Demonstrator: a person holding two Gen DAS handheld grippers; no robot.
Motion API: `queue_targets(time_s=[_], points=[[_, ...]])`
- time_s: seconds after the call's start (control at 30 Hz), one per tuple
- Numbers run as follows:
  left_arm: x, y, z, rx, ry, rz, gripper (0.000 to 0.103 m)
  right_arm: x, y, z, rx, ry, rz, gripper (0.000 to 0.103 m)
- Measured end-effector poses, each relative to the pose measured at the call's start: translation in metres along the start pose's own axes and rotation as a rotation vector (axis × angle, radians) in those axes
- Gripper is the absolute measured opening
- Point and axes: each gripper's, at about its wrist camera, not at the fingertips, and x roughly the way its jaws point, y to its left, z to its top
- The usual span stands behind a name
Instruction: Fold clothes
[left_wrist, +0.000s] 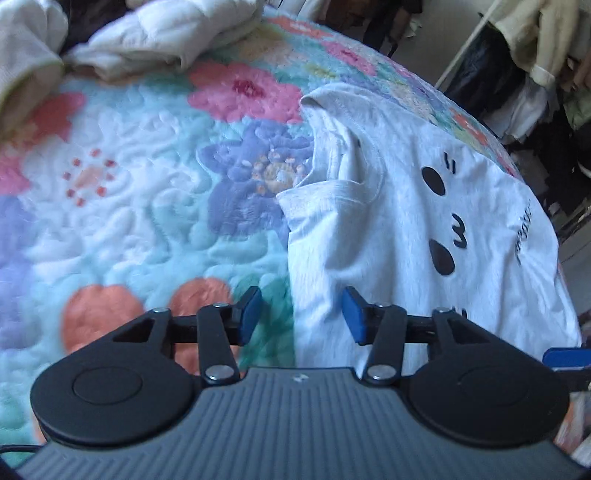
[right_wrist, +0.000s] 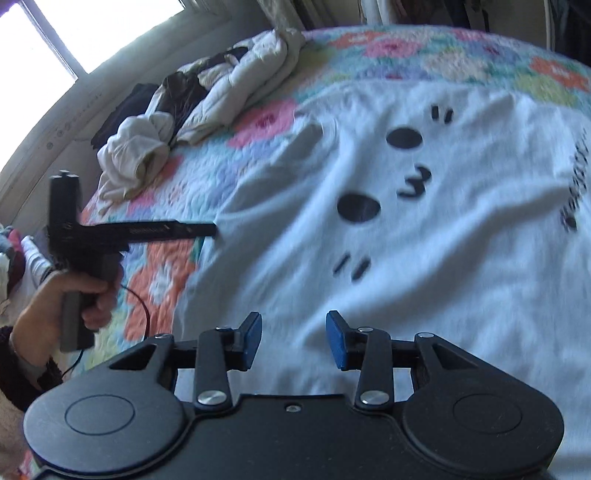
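A light grey T-shirt (left_wrist: 399, 229) with a black face print lies spread on a floral bedspread (left_wrist: 129, 192); one sleeve is folded in over its left side. My left gripper (left_wrist: 301, 314) is open and empty, just above the shirt's left edge. My right gripper (right_wrist: 293, 341) is open and empty, over the shirt's near hem (right_wrist: 332, 229). In the right wrist view the left gripper's body (right_wrist: 74, 251) shows in a hand at the left, its tip at the shirt's edge.
A heap of white and dark clothes (right_wrist: 177, 122) lies at the bed's far side, also in the left wrist view (left_wrist: 122, 40). Hanging garments on a rack (left_wrist: 524, 66) stand beyond the bed. A window (right_wrist: 66, 37) is at the far left.
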Motion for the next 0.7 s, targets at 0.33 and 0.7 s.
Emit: queue_targets(time_s=[0.33, 0.7], points=[[0.044, 0.000, 0.023, -0.065, -0.056, -0.097, 0.016, 0.048, -0.019, 0.020, -0.050, -0.027, -0.052, 0.044], [0.029, -0.024, 0.013, 0.110, -0.141, 0.193, 0.006, 0.058, -0.084, 0.001, 0.085, 0.029, -0.121, 0.044]])
